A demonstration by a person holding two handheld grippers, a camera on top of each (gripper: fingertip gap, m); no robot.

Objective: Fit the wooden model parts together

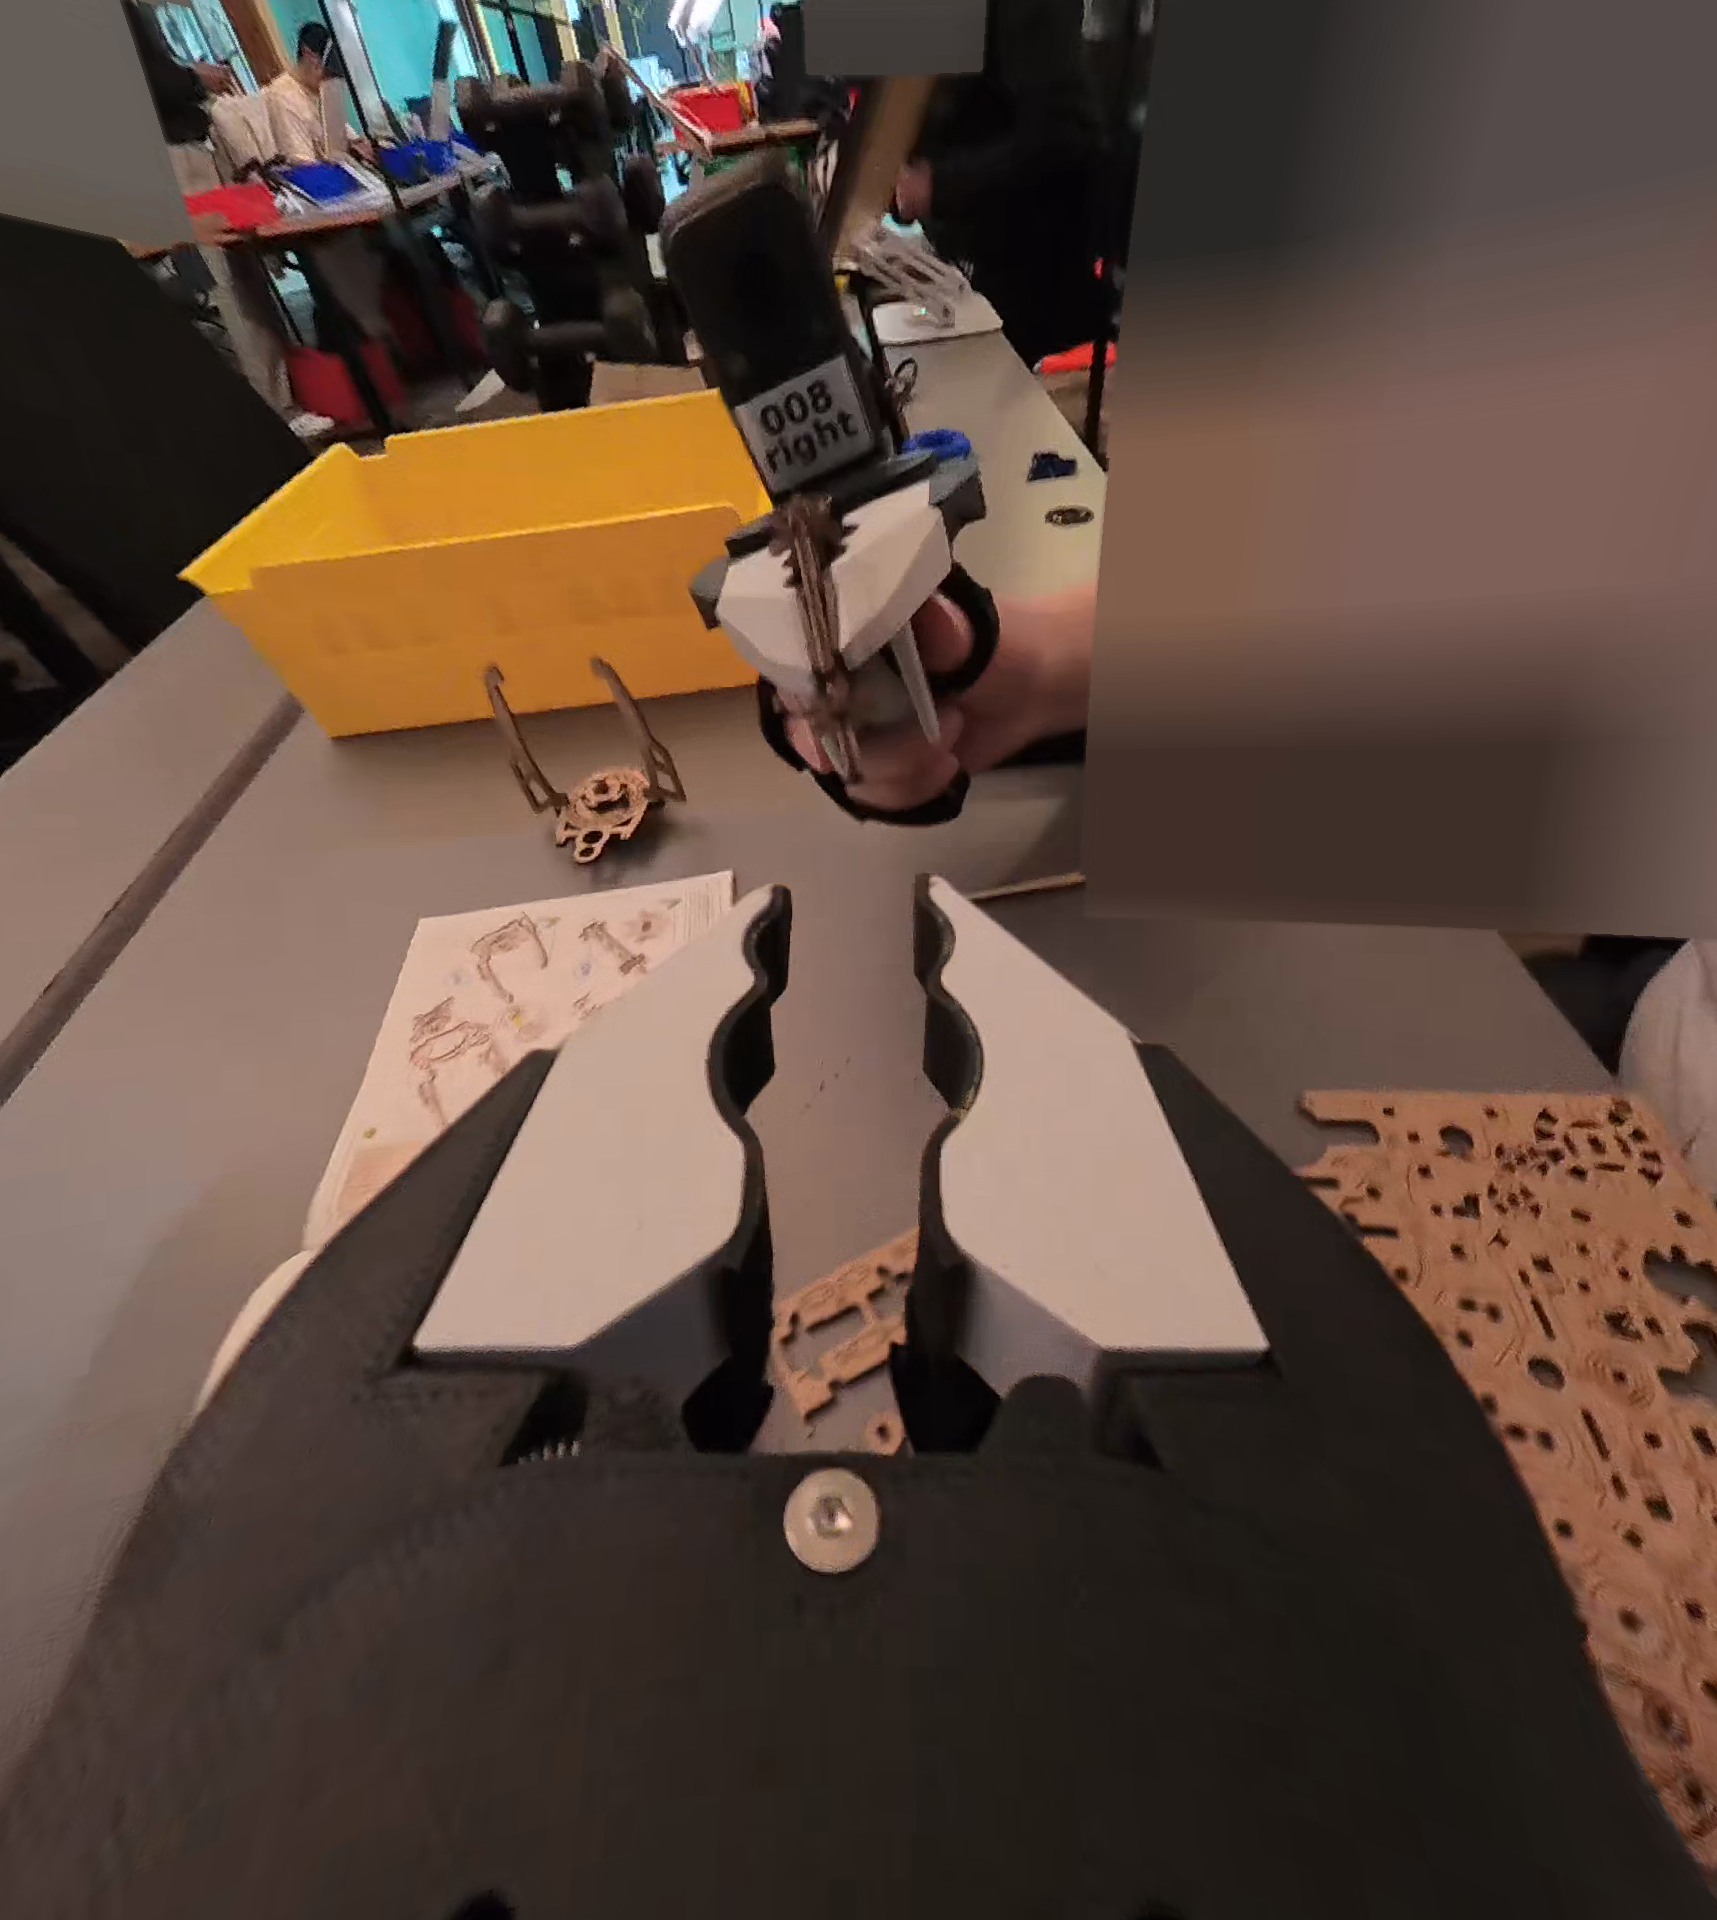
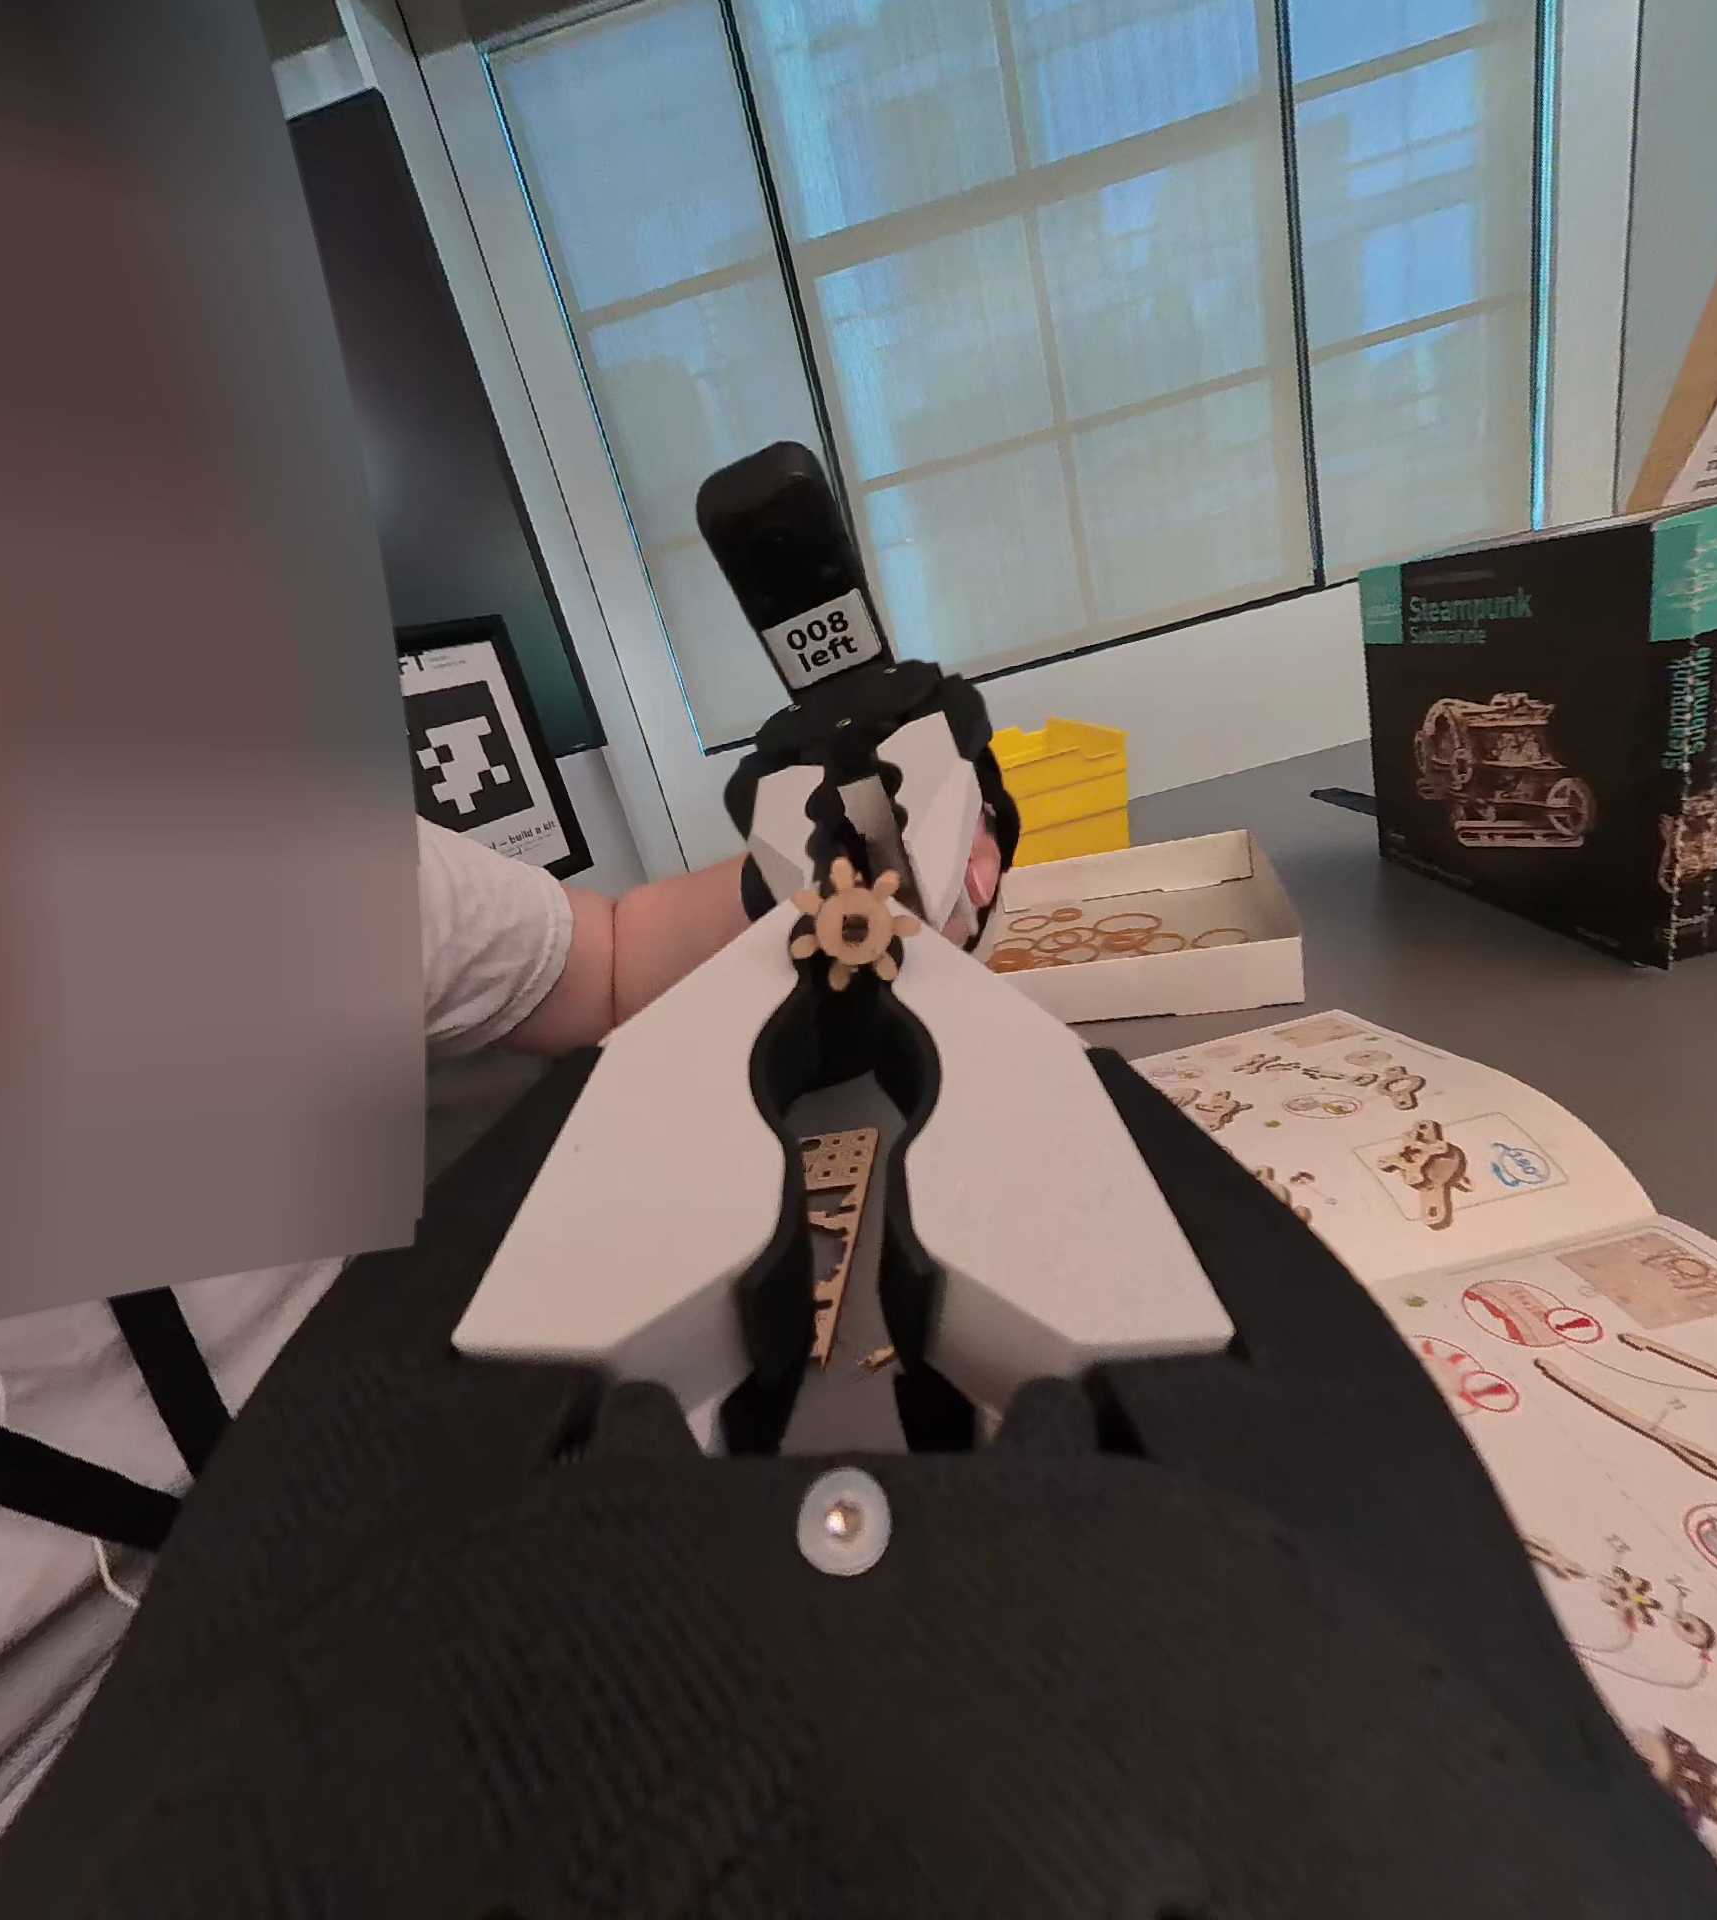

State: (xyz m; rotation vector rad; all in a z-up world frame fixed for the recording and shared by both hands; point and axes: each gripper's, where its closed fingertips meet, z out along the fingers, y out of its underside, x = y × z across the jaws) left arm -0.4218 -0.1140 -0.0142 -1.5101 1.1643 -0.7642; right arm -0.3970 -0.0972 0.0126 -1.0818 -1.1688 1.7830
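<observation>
1. Above the grey bench (image 1: 210, 1039), held in the air, the right gripper (image 2: 846, 940) is clenched on a small pale wooden gear-shaped wheel (image 2: 846, 928) at its fingertips (seen edge-on in the left wrist view).
2. Left gripper (image 1: 852, 935): fingers parted, nothing between them.
3. Dark wooden sub-assembly with two curved arms (image 1: 592, 774) rests on the bench just in front of the yellow plastic bin (image 1: 480, 582).
4. Tan laser-cut plywood sheet (image 1: 1560, 1403) lies toward the bench's near right edge; printed instruction sheet (image 1: 532, 997) lies between the sheet and the sub-assembly.
</observation>
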